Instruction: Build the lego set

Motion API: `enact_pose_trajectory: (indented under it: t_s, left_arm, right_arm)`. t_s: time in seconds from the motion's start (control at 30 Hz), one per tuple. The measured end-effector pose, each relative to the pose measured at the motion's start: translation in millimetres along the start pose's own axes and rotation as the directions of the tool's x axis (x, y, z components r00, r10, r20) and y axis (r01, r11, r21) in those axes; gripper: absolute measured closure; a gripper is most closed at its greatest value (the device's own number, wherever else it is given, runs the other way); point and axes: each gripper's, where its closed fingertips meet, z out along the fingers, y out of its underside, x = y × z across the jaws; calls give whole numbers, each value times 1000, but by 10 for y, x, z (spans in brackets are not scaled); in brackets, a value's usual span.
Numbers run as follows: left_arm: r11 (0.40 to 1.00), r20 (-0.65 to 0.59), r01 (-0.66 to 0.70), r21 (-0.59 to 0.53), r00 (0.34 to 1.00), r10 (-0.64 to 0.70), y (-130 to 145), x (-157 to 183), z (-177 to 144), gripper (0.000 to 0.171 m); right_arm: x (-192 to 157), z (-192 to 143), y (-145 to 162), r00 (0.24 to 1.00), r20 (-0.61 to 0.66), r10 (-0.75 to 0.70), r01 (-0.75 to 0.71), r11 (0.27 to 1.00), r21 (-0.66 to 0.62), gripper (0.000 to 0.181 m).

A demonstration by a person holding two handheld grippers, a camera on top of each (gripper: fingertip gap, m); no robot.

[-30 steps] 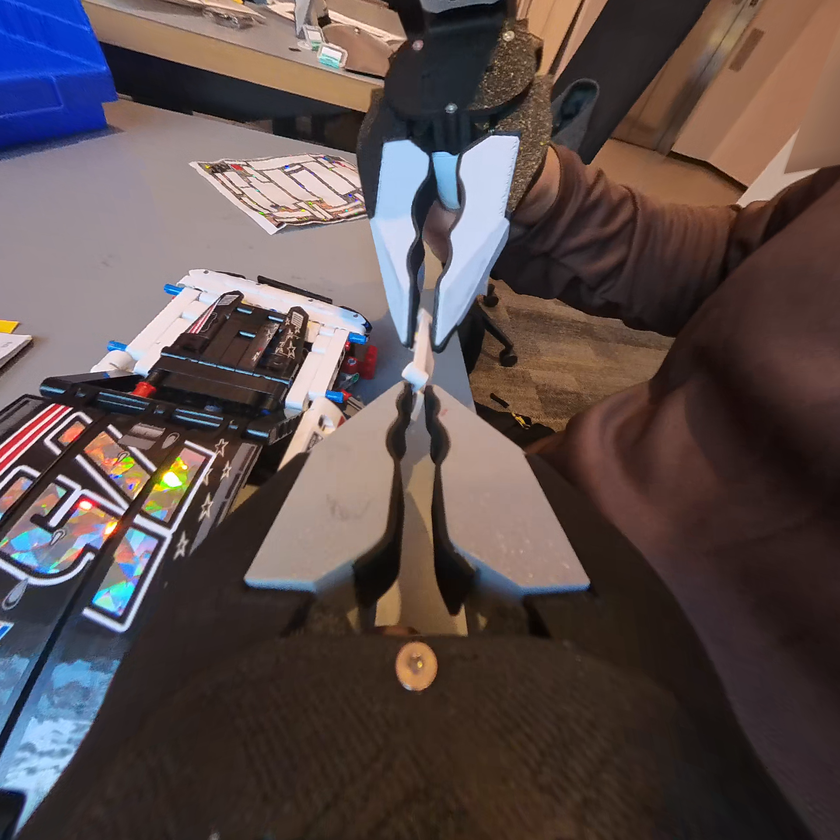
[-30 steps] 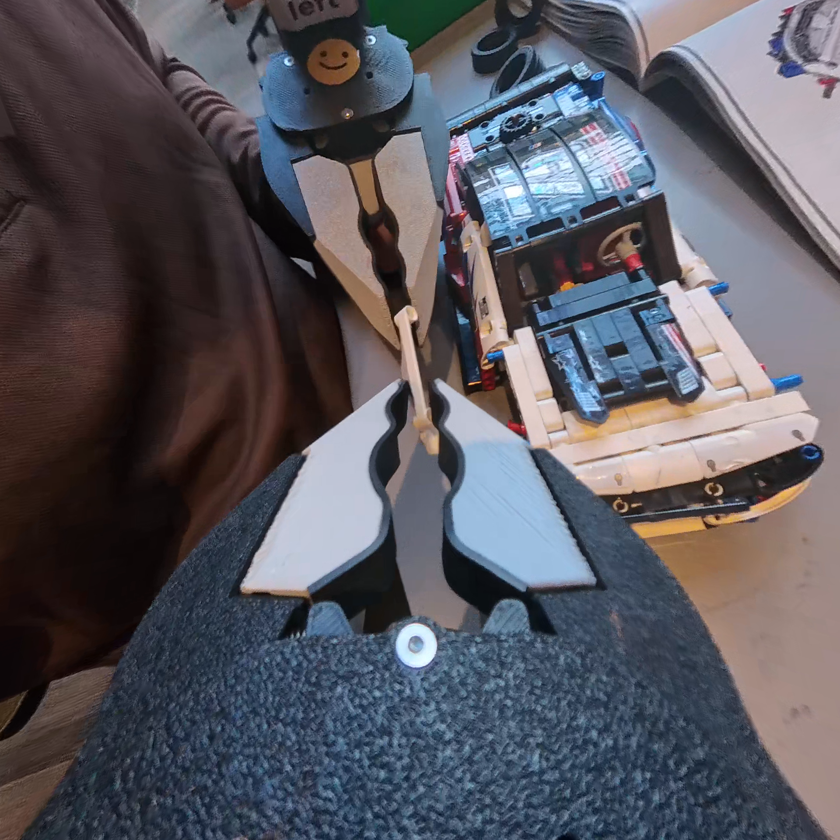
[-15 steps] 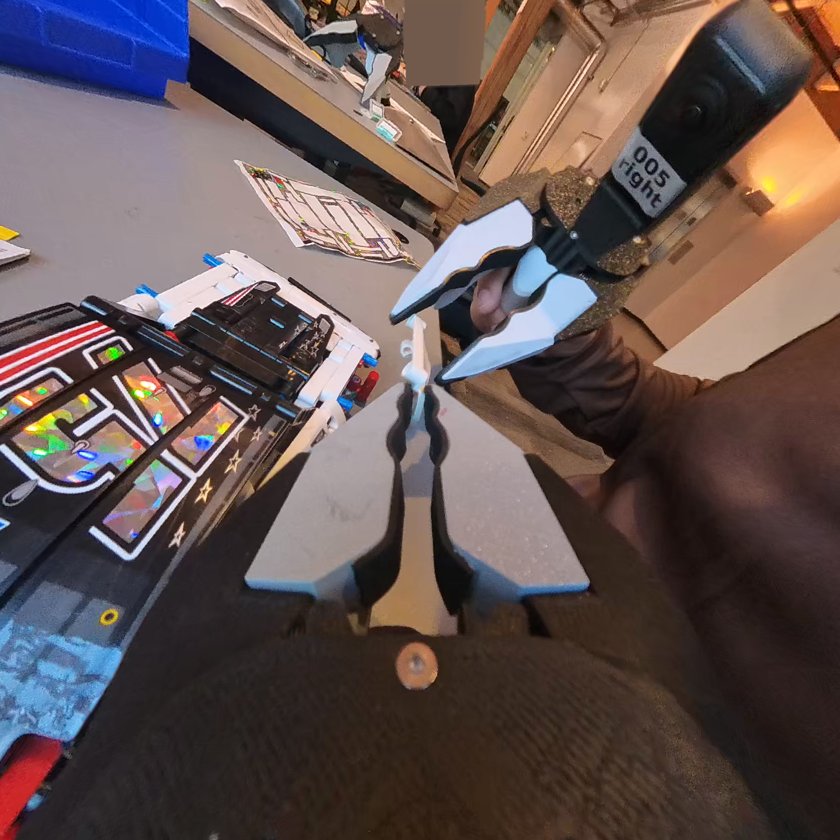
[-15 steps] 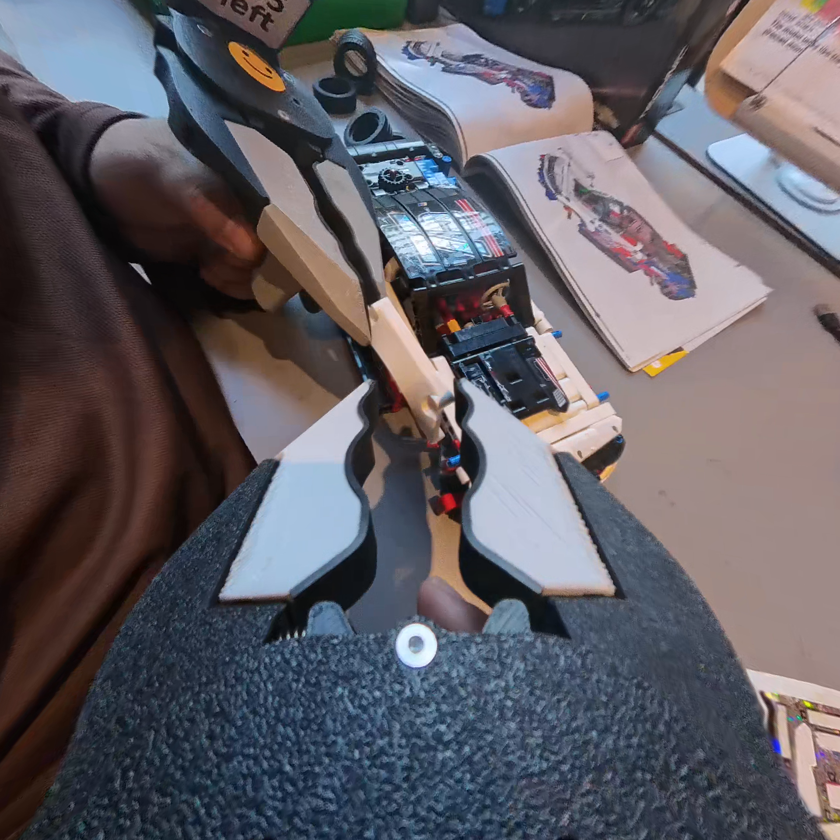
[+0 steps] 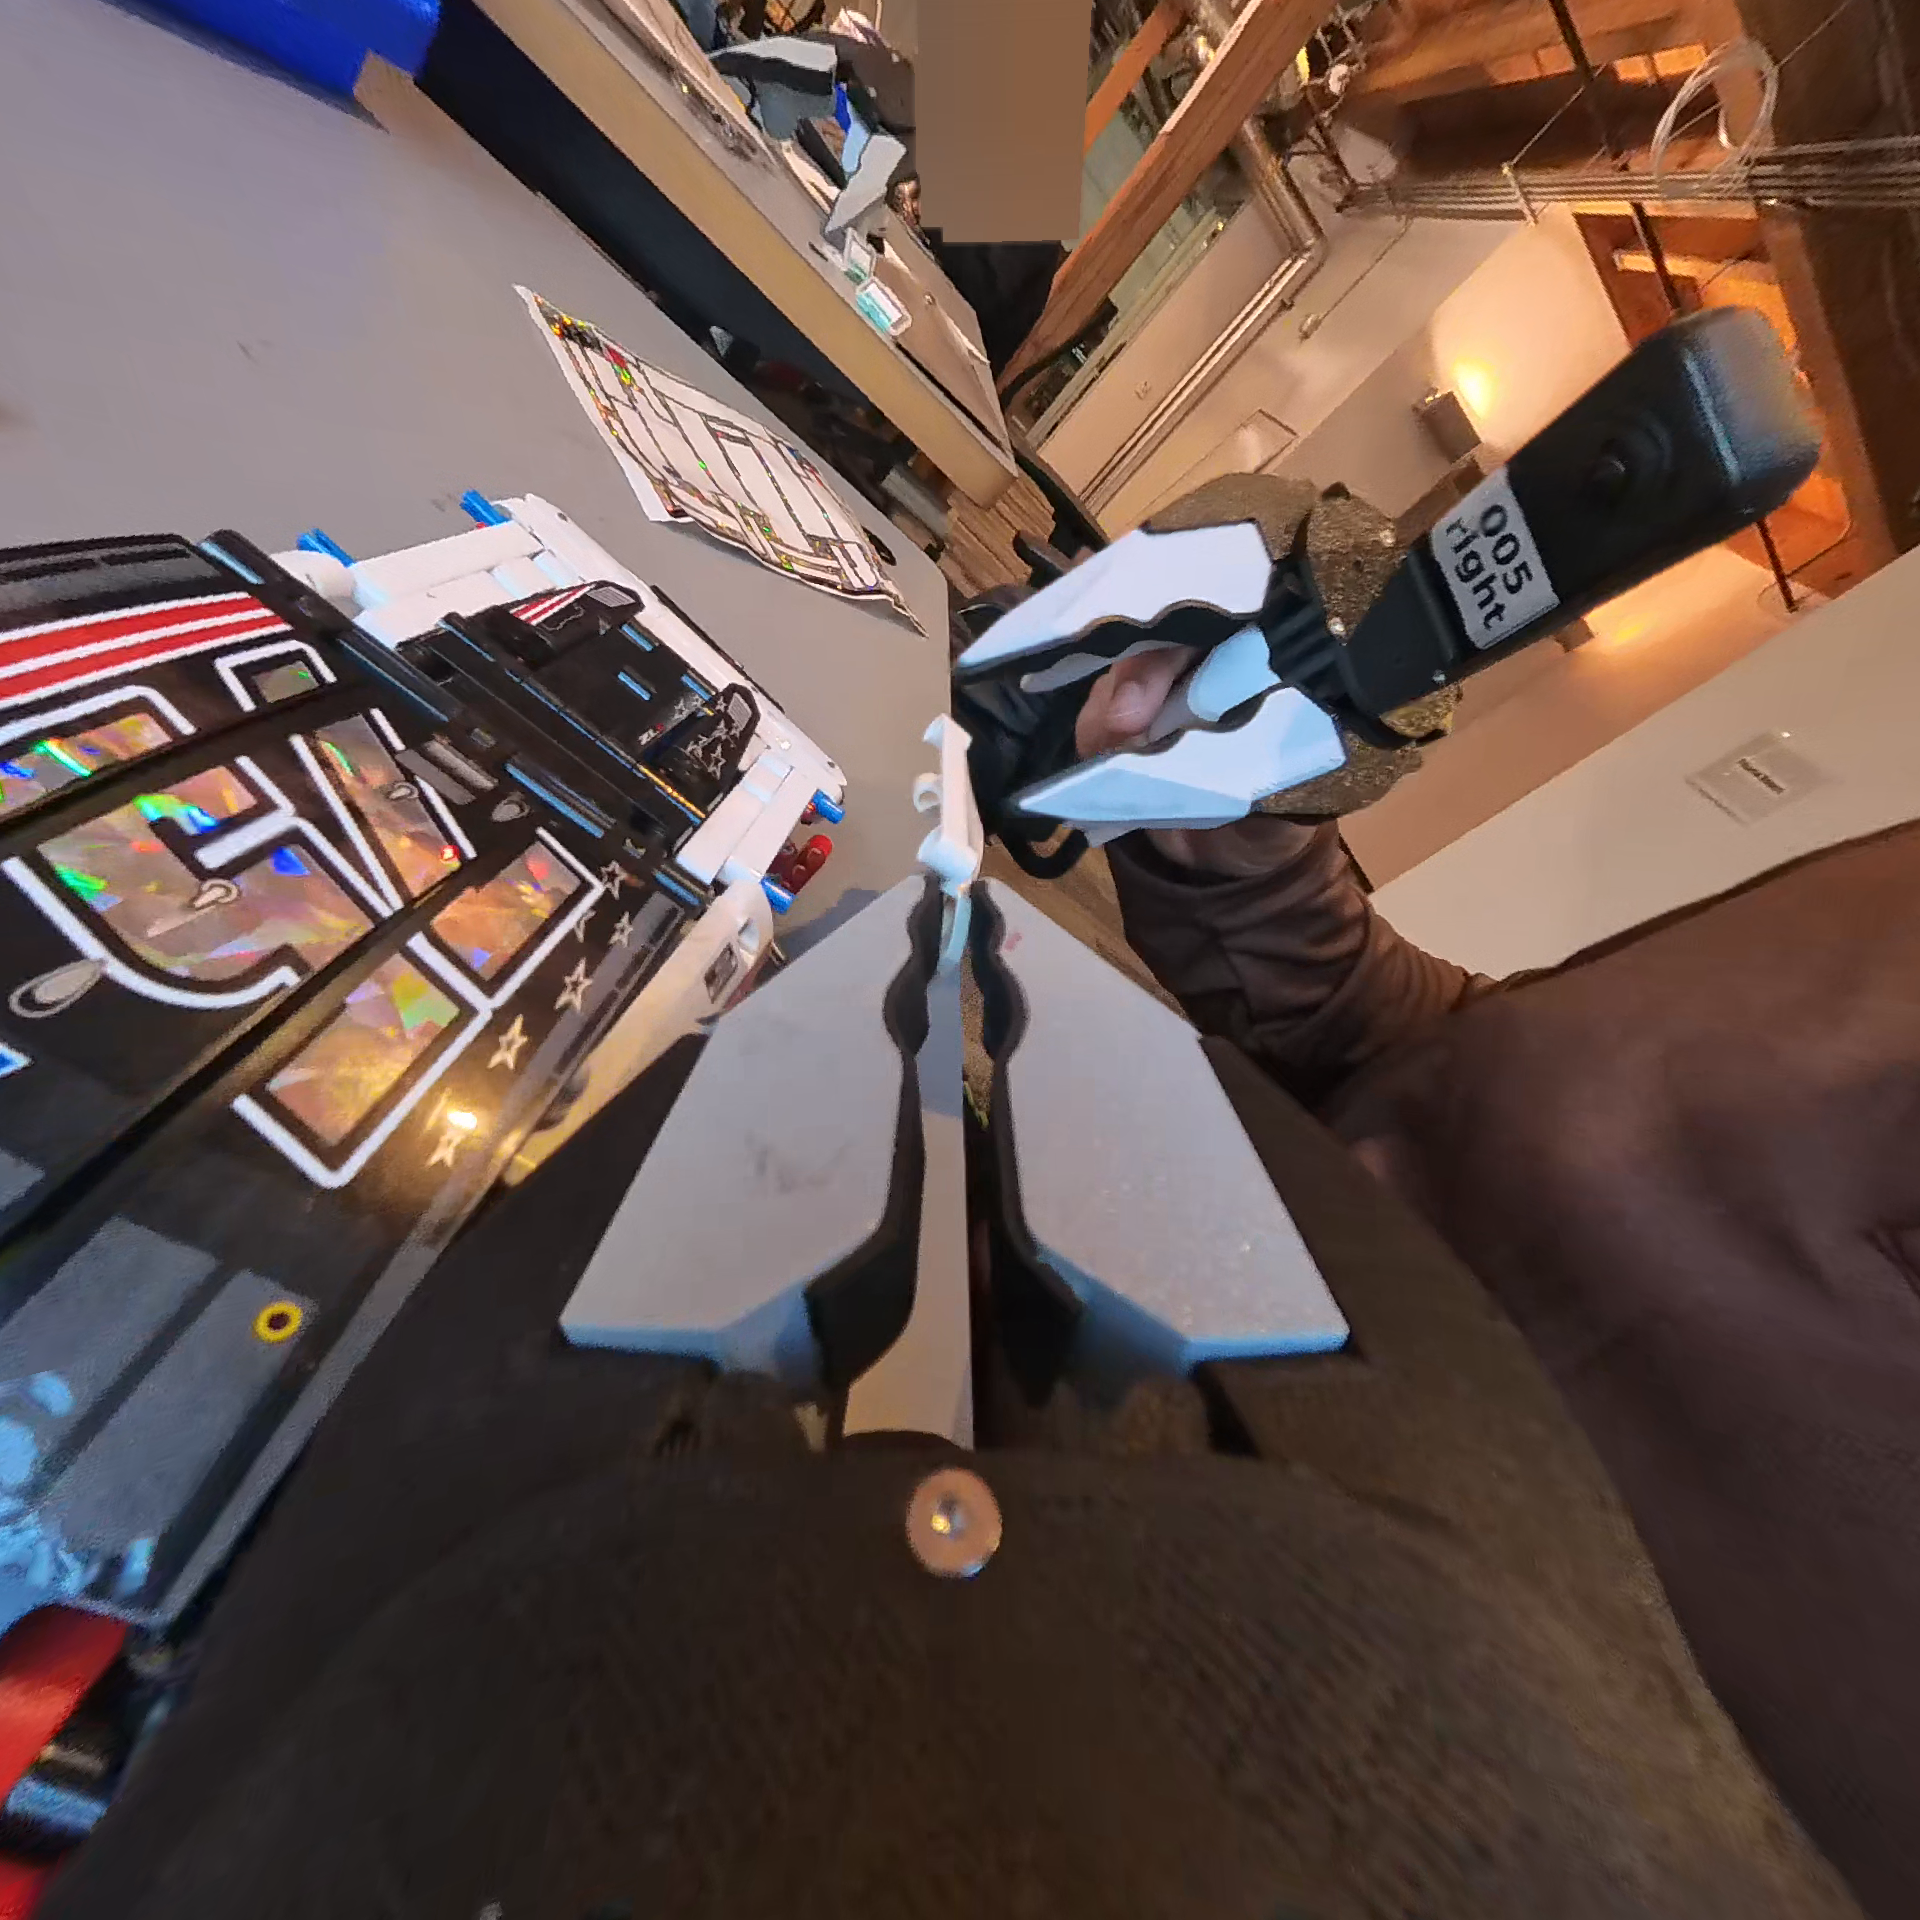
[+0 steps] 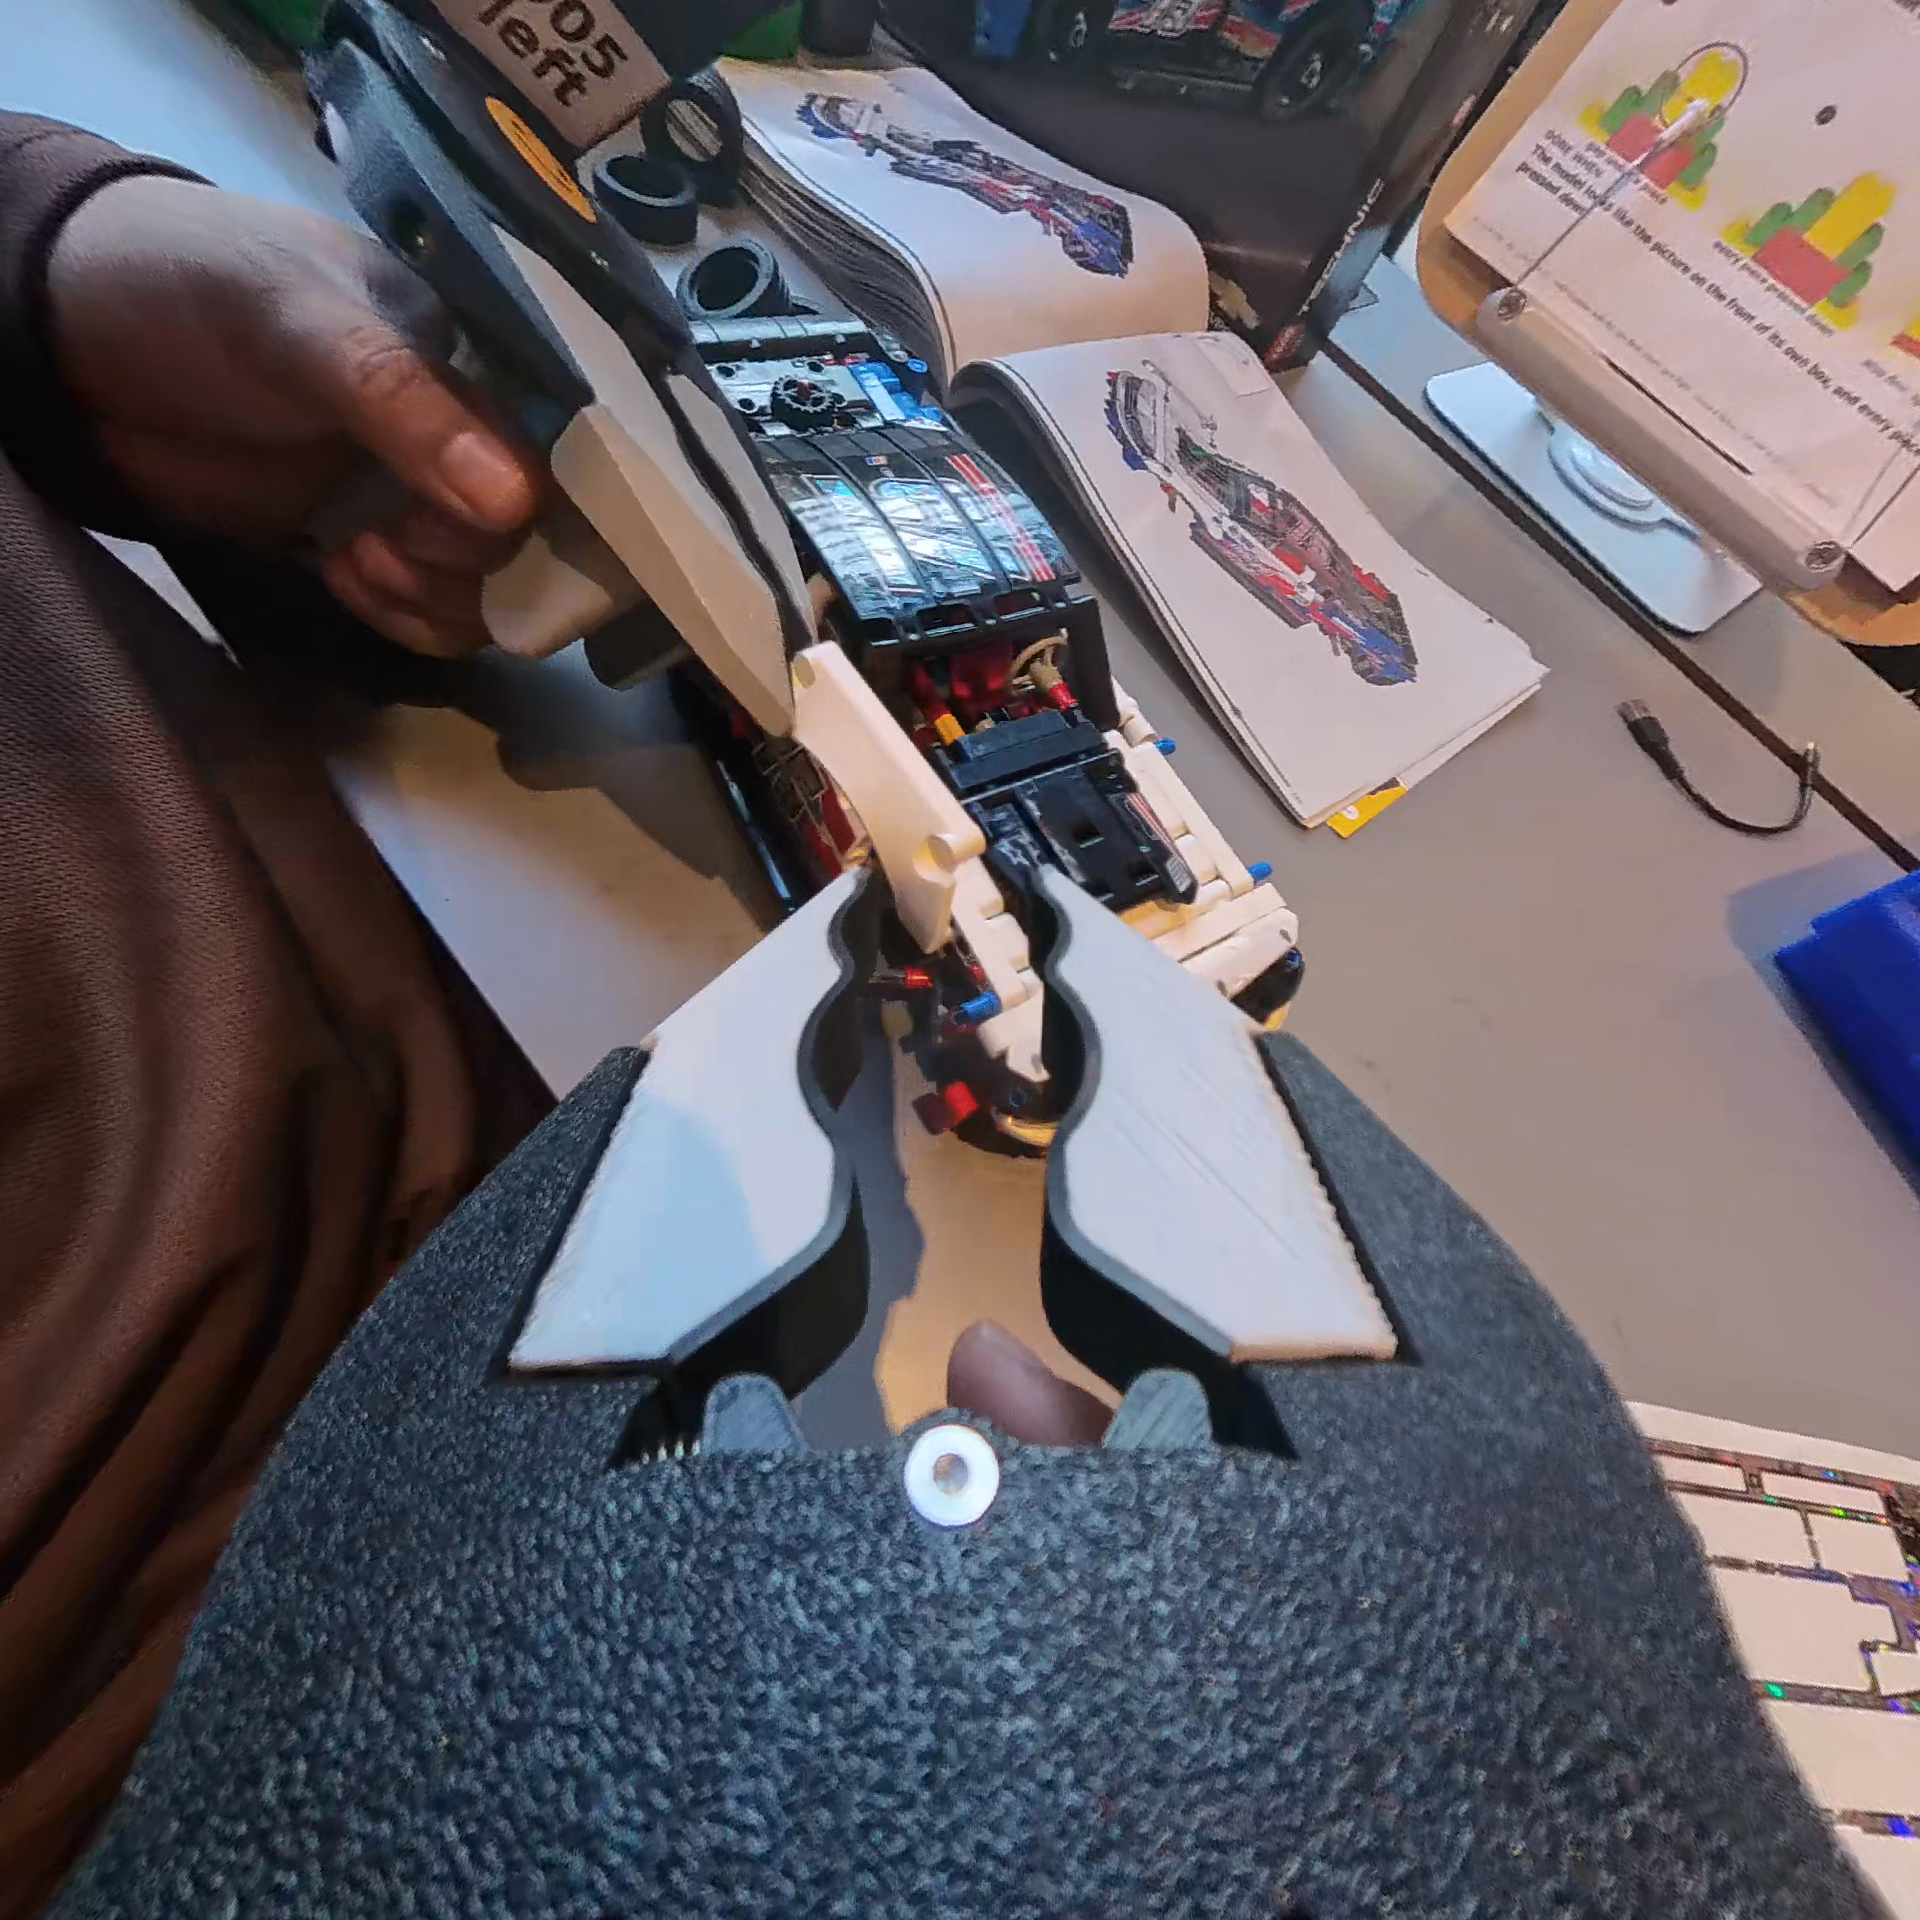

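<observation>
Left wrist view: left gripper (image 5: 948,914) pinches the white panel (image 5: 948,800); right gripper (image 6: 951,904) gapes around it. A shallow tip grip could drop it onto the car (image 6: 1049,821).

Both views are sharp at the centre and bend strongly toward the edges, so the table (image 5: 260,312) tilts and curves in the wide-angle lens. In the left wrist view warm orange light glows from a wall lamp (image 5: 1470,379) at upper right, while cooler daylight falls on the table and the foil stickers on the car (image 5: 343,914) throw rainbow glare. The right wrist view is evenly lit and a little dim, with a soft shadow on the table under the left gripper (image 6: 795,717) and slight blur on the sleeve (image 6: 156,935) at the left edge.
</observation>
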Motion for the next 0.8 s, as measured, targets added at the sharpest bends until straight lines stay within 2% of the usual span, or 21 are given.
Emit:
enact_pose_trajectory:
  t_s: [0.2, 0.33, 0.43, 0.8]
  left_arm:
    - [999, -11, 3, -50, 1000, -4, 125, 34, 49, 169]
    - [997, -28, 2, -76, 1000, -5, 182, 77, 83, 169]
    - [996, -24, -3, -91, 1000, 1, 228, 72, 104, 169]
    - [993, 35, -74, -96, 996, 78, 251, -3, 53, 168]
  right_arm:
    - [-135, 23, 31, 990, -10, -138, 138, 989, -45, 153]
    - [-258, 84, 50, 962, -10, -272, 270, 957, -104, 153]
    - [-276, 135, 99, 938, -47, -343, 333, 931, -149, 161]
    - [-293, 214, 149, 921, -93, -379, 359, 917, -175, 163]
